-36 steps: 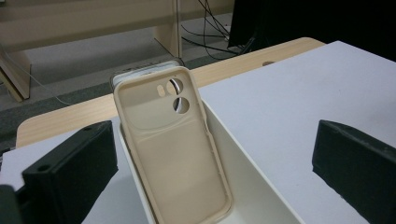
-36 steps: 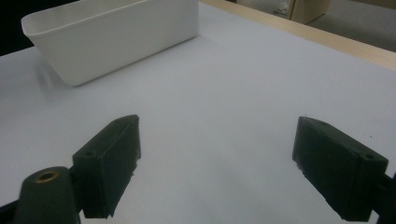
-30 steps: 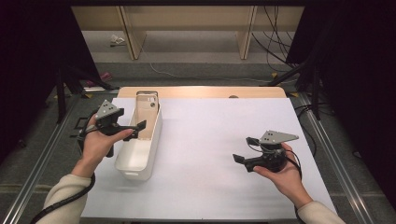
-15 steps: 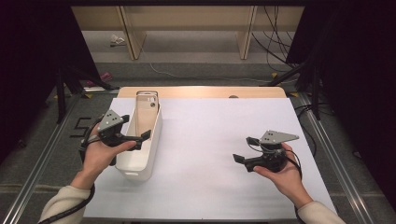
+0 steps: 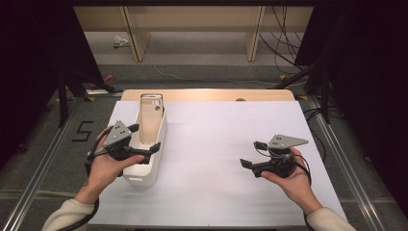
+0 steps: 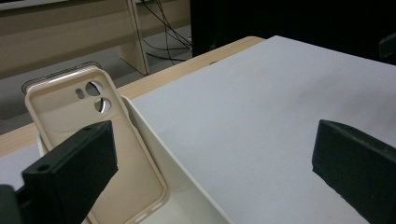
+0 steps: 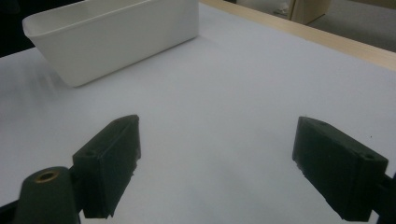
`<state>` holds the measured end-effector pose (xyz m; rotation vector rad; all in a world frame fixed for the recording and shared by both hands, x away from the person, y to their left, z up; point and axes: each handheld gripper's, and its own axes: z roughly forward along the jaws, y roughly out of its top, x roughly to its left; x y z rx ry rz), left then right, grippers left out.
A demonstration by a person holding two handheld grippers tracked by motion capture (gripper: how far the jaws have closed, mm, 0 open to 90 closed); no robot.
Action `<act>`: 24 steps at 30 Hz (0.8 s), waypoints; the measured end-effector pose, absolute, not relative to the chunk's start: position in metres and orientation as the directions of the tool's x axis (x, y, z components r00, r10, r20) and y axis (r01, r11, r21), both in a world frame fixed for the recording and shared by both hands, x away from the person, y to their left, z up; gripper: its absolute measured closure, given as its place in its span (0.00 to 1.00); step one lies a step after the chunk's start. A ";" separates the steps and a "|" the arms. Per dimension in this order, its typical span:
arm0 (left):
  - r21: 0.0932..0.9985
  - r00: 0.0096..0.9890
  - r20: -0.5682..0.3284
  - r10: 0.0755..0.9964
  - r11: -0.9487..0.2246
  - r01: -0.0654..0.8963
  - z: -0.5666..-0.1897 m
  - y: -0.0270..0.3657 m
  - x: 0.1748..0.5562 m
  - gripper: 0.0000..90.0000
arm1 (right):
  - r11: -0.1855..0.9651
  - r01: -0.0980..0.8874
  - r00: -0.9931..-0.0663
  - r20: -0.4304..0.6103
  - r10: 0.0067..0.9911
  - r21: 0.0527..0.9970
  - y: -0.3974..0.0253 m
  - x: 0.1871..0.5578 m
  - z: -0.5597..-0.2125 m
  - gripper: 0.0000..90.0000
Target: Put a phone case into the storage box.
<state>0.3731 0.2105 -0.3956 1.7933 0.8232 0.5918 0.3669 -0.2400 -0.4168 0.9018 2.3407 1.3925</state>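
A long white bin [image 5: 150,169] lies on the left of the white table sheet [image 5: 216,139]. A beige phone case [image 5: 150,117] leans upright in its far end, camera holes at the top. My left gripper [image 5: 143,138] hovers open over the bin's near half, holding nothing. In the left gripper view the phone case [image 6: 88,135] stands behind the left jaw, with the bin wall [image 6: 163,154] running between the jaws of my left gripper [image 6: 210,177]. My right gripper [image 5: 252,154] is open above bare sheet at the right. In the right gripper view, my right gripper [image 7: 219,163] faces the bin [image 7: 112,37].
The table's wooden far edge [image 5: 207,94] shows beyond the sheet. Metal rails run along both sides of the table. On the floor behind are wooden furniture legs [image 5: 137,36] and cables [image 5: 281,43]. A "5" marking [image 5: 82,131] lies on the floor at left.
My left gripper has drifted back toward the person, now lower along the bin's near half. The right gripper has stayed in place.
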 end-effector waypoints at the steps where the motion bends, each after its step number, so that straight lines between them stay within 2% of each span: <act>1: 0.938 0.648 0.018 0.761 -0.238 0.254 -0.397 0.209 0.372 0.00 | 0.343 0.372 -0.770 0.080 0.634 0.862 -0.240 0.367 -0.417 0.18; 24: 0.944 0.665 0.059 0.745 -0.259 0.206 -0.420 0.205 0.341 0.00 | 0.351 0.368 -0.775 0.075 0.628 0.861 -0.239 0.366 -0.417 0.18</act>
